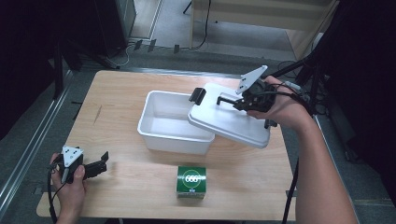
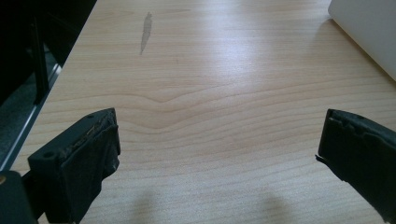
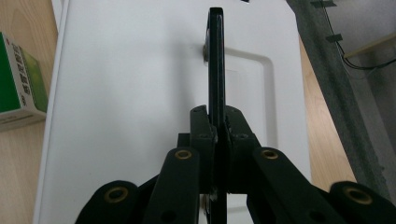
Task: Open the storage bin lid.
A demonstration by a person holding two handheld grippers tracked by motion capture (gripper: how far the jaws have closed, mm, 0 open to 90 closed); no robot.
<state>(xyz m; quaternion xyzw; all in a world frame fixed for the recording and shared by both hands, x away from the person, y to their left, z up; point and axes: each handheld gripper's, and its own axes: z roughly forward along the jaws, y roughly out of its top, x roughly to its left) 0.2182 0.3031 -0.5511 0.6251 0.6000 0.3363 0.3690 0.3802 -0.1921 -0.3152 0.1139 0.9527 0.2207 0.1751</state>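
A white lid [image 1: 229, 123] hangs tilted over the right end of an open white tub [image 1: 159, 135], its left end above the tub's rim. My right gripper [image 1: 232, 101] is shut on the lid's thin black handle [image 1: 226, 99]. In the right gripper view the jaws of this gripper [image 3: 217, 126] pinch the handle [image 3: 216, 56] edge-on above the lid [image 3: 140, 93]. A black latch [image 1: 198, 95] sits at the lid's left end. Held low over the table's near left corner, my left gripper [image 1: 102, 164] is open, and nothing lies between its jaws [image 2: 217, 154].
A green box [image 1: 191, 182] with white print stands on the wooden table [image 1: 121, 93] in front of the tub, also at the left edge in the right gripper view [image 3: 18, 79]. The tub's corner [image 2: 369, 28] shows far right of the left gripper. A dark mark [image 2: 146, 32] is on the wood.
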